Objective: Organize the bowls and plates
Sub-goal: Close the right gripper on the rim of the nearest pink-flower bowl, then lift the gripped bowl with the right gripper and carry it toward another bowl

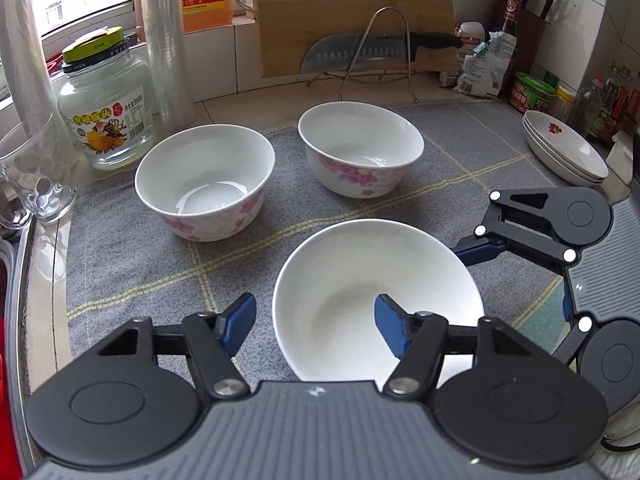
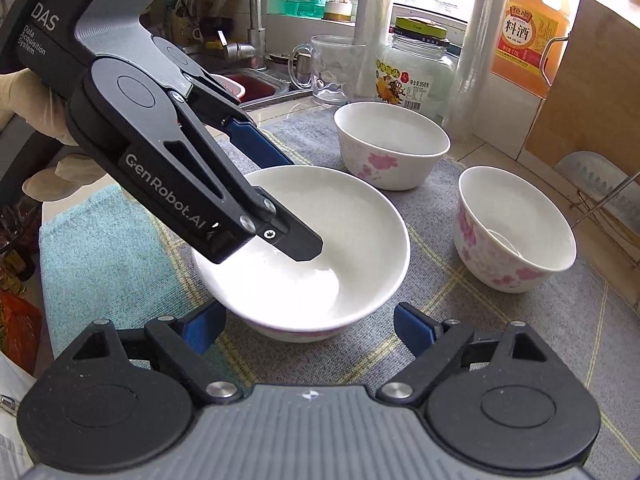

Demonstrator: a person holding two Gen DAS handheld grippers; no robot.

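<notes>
Straddling the left wall of the wide, shallow, glossy white porcelain bowl (image 1: 360,272) on the grey checked cloth (image 1: 140,260), the left gripper (image 1: 316,326) is held partly open, unclamped, so the slick, empty, pink-footed bowl could be tipped or skidded toward the open right gripper (image 2: 312,330).

A: Open grey mat (image 1: 132,264) lies left of the near bowl (image 1: 360,280), free for a gripper.

B: Behind, two flowered bowls (image 1: 205,182) (image 1: 360,148) stand apart with a gap between; jar (image 1: 106,96) and glass (image 1: 36,168) crowd the left edge.
</notes>
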